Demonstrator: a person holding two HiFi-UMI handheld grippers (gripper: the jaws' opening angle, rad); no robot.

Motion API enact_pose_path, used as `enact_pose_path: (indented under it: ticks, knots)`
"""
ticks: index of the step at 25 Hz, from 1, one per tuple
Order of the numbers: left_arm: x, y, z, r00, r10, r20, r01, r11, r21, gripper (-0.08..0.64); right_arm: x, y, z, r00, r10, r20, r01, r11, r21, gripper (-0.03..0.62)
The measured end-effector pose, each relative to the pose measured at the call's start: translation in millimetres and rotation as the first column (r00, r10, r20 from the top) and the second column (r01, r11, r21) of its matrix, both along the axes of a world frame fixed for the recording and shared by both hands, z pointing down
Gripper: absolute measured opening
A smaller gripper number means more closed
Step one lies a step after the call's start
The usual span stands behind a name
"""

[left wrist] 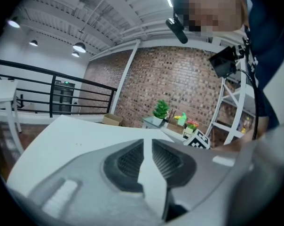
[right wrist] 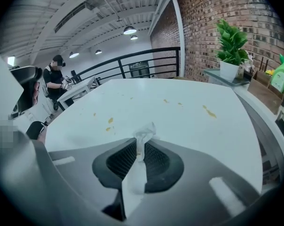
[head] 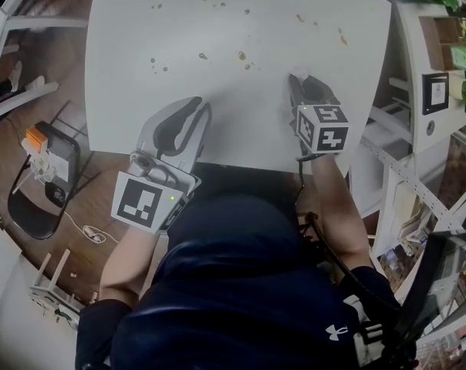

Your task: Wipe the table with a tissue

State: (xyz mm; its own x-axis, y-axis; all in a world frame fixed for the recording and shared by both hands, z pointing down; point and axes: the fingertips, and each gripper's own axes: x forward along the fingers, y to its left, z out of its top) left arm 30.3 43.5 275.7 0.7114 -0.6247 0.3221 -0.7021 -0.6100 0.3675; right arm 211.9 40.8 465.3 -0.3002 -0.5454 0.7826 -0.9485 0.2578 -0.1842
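Your left tongs (left wrist: 146,147) are pressed together at the tips, and only white worktop (head: 256,52) shows through the slit behind them. Your right tongs (right wrist: 141,147) are pinching the tissue (right wrist: 145,134). It stands up between the ribbed pads as a crumpled tuft, and the rest of it is hidden down in the grip. From the head view you cannot make the tissue out, because the right tongs' own body and marker cube (head: 323,127) cover it.

Both tongs sit over the near edge of the worktop, left (head: 193,108) and right (head: 298,87) well apart. Whether either tip touches the surface cannot be told. Your dark-shirted torso (head: 233,268) cuts off that edge between your arms.

Brownish stains (head: 241,55) are scattered across the far half of the worktop, beyond both tongs. They also show ahead of the right tongs (right wrist: 110,120).

To the right stand white shelves (head: 430,83) and a potted plant (right wrist: 231,46) against a brick wall. A black chair (head: 40,183) is on the floor to the left. Past the far edge there is a black railing (right wrist: 132,62), and a person (right wrist: 55,79) is small and hard to make out.
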Motion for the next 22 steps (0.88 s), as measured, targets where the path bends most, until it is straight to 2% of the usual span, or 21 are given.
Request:
enact_pose_path:
  ticks: [11, 22]
  knots:
    - [-54, -20, 6, 1.0, 0.013, 0.008, -0.013, 1.0, -0.013, 0.052, -59, -7, 13, 0.999, -0.036, 0.001, 0.036, 0.999, -0.03, 0.044]
    - [-82, -28, 12, 1.0, 0.009, 0.002, -0.009, 1.0, -0.029, 0.052, -71, -15, 20, 0.999, -0.024, -0.047, 0.023, 0.999, -0.038, 0.044]
